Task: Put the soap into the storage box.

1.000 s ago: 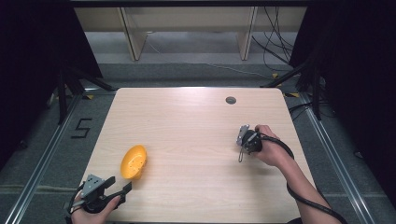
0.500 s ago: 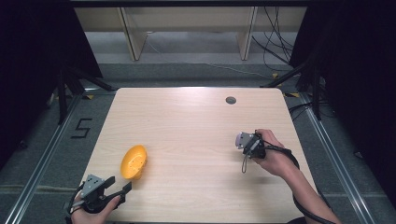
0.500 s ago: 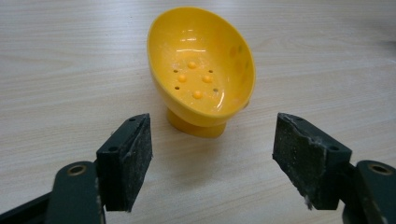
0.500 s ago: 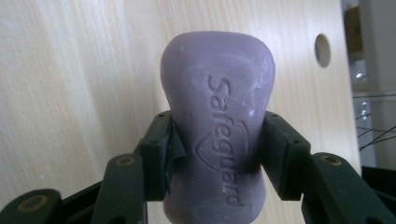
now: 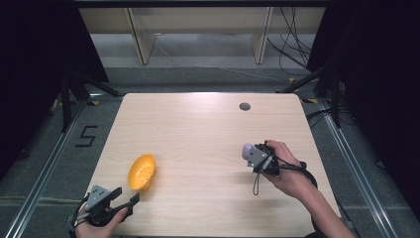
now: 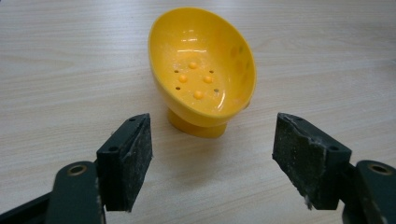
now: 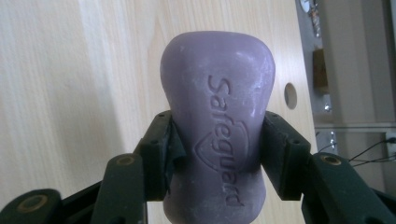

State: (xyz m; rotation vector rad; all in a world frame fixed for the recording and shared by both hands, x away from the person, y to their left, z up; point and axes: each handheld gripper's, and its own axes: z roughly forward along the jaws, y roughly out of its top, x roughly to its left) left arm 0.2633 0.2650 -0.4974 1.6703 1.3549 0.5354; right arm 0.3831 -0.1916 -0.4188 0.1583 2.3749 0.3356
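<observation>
- Left gripper (image 5: 130,198) sits low at the table's near-left corner, jaws spread wide apart.
- Right gripper (image 5: 246,149) is raised, its jaws clamped.

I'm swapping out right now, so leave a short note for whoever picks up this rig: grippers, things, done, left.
Right gripper: shut on the purple soap, held above the table at its right side.
Left gripper: open, holding nothing, at the near left edge just short of the yellow dish.
Dish: tipped on its side, hollow facing the left gripper.
Done: soap picked up.
Left, likely: right the dish and set the soap in it.
</observation>
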